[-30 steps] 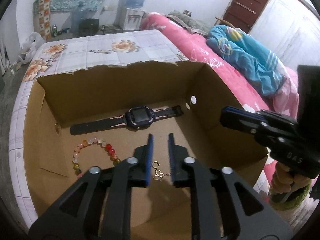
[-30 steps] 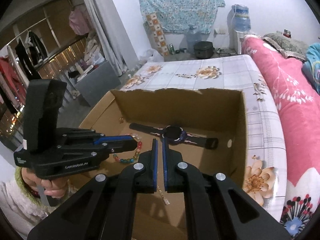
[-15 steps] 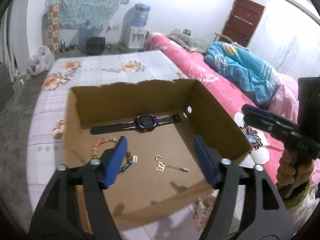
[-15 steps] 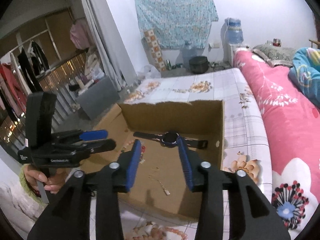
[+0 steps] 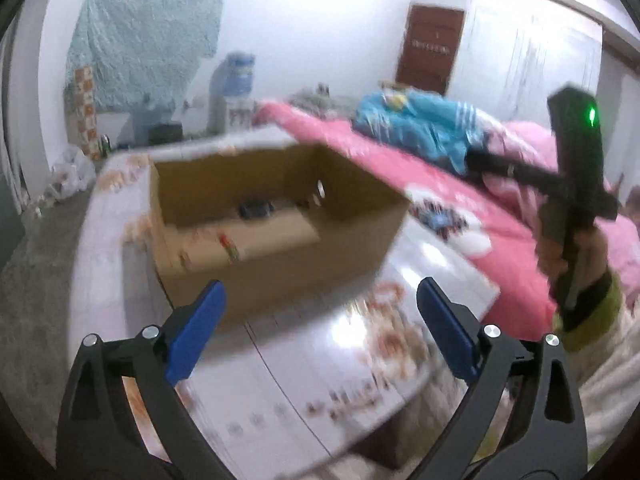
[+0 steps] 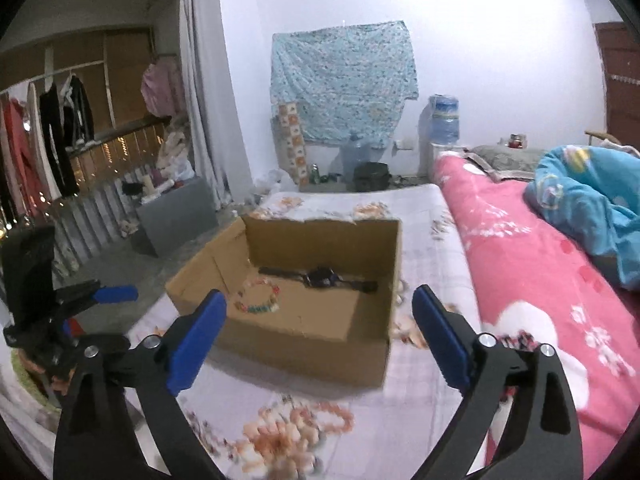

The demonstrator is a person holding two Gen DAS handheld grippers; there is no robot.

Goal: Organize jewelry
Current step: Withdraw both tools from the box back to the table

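Left gripper (image 5: 320, 332) at bottom of the left wrist view, blue-padded fingers (image 5: 196, 332) spread wide, nothing between them. Right gripper (image 6: 320, 332) at bottom of the right wrist view, fingers (image 6: 440, 336) also spread wide and empty. Open cardboard box (image 6: 304, 344) sits centre frame on a white floral sheet (image 6: 304, 432), beyond both sets of fingertips and well apart from them. Inside the box, right wrist view: dark watch (image 6: 320, 277) lies flat along the far wall, strap stretched left to right; multicoloured bead bracelet (image 6: 259, 298) lies on the box floor in front of the watch, toward the left, not touching it as far as can be told. Both pieces sit above and between the two finger pads in the frame, closer to the left pad. Left wrist view is motion-blurred: box (image 5: 280, 264) in centre, watch (image 5: 254, 210) only a dark smudge near the far wall, a coloured streak (image 5: 230, 246) at the near wall, cannot tell what it is. Right gripper (image 5: 576, 184) shows at right edge of the left wrist view, held up over a pink blanket (image 5: 460, 216), green light lit. Left gripper (image 6: 80, 300) shows at left edge of the right wrist view. Blue blanket (image 6: 588, 204) upper right.
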